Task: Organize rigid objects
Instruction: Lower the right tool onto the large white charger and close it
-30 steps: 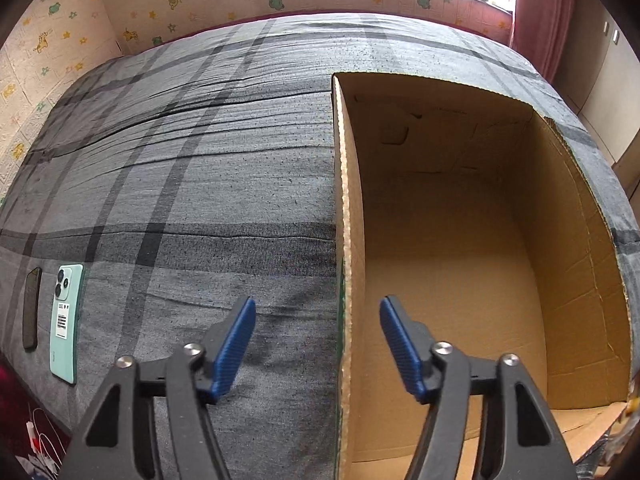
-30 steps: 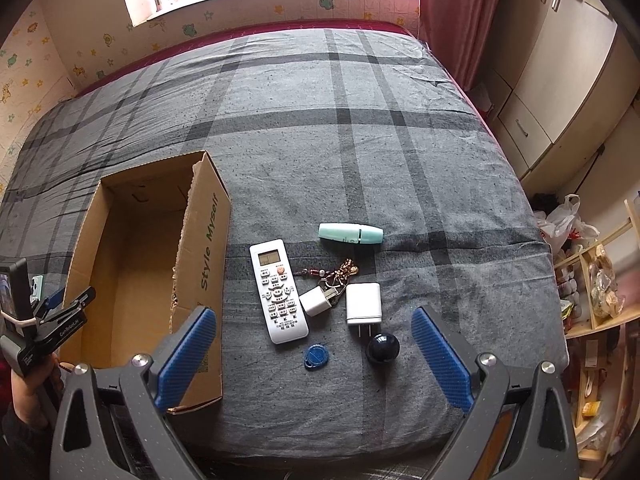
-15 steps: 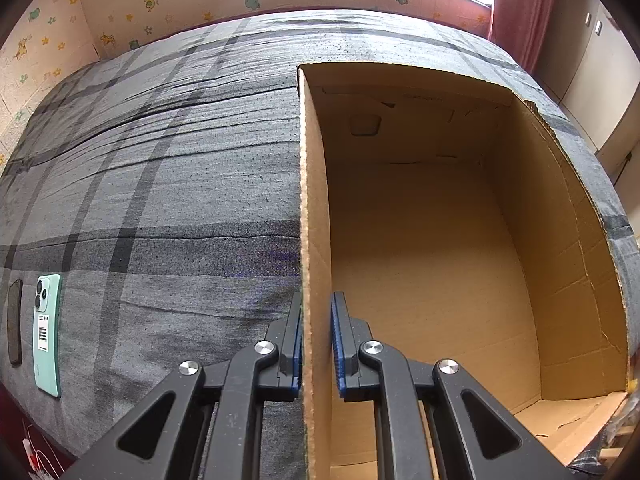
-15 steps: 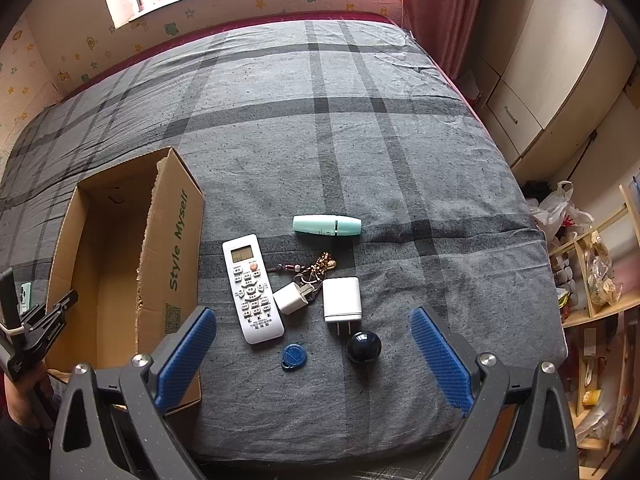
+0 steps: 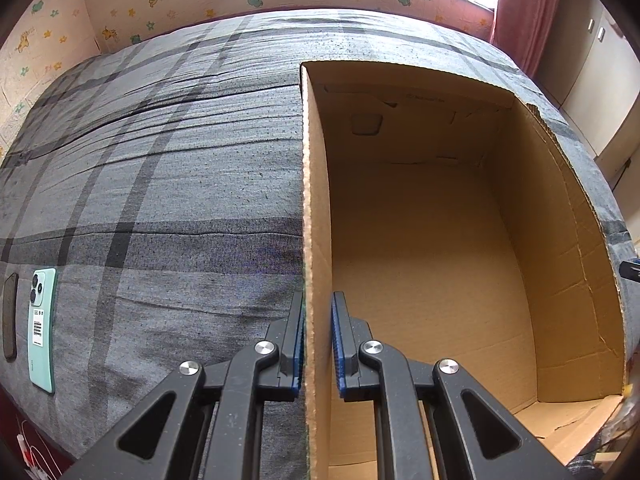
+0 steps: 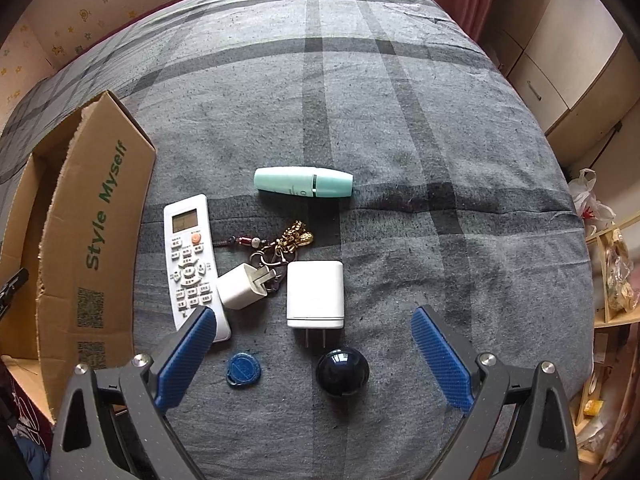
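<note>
My left gripper (image 5: 317,340) is shut on the left wall of the open cardboard box (image 5: 316,216), which is empty inside. The box also shows in the right wrist view (image 6: 96,240), marked "Style Myself". My right gripper (image 6: 312,356) is open and empty above a cluster on the bed: a white remote (image 6: 192,260), a small white charger (image 6: 242,285), a large white charger (image 6: 315,294), a key bunch (image 6: 286,242), a mint tube (image 6: 304,182), a blue tag (image 6: 243,369) and a dark ball (image 6: 342,370).
A mint green phone (image 5: 42,324) and a dark phone (image 5: 10,316) lie at the bed's left edge. The grey plaid bedspread (image 6: 360,100) stretches behind the objects. Cupboards (image 6: 560,60) and cluttered shelves (image 6: 612,280) stand to the right of the bed.
My left gripper closed on the box's left wall and stays clamped. My right gripper has moved lower and closer over the cluster of objects, still open.
</note>
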Motion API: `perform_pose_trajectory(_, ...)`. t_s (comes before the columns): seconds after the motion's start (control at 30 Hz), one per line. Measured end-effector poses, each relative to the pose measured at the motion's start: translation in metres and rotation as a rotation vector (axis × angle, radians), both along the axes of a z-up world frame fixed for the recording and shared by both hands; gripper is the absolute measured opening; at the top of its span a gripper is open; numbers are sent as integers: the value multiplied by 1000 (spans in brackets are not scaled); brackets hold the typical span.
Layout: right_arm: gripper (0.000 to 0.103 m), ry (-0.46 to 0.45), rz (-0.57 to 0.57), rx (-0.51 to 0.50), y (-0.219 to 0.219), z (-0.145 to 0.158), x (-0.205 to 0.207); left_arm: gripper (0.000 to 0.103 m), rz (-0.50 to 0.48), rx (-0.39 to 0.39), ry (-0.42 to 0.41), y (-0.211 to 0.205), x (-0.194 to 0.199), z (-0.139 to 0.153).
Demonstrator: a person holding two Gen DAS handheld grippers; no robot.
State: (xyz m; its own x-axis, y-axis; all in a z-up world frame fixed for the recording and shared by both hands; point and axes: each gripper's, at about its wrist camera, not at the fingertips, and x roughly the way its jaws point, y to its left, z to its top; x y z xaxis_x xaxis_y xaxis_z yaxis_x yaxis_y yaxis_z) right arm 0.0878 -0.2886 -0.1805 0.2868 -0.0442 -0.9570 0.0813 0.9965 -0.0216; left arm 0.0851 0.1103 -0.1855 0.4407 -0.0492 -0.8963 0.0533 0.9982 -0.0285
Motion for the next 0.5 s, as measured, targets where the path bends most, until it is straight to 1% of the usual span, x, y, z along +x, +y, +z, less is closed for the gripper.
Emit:
perform_pose_trajectory(0.27, 100, 61, 20, 3, -13, -40, 14, 13, 6, -1, 2, 0, 0, -1)
perform_pose_trajectory(0.47, 99, 90, 21, -4, -18, -57, 21, 13, -3, 6, 8, -1, 1, -1)
perform_pose_trajectory(0.5, 97, 94, 23, -1, -18, -58, 23, 13, -6, 11, 9, -1, 2, -1)
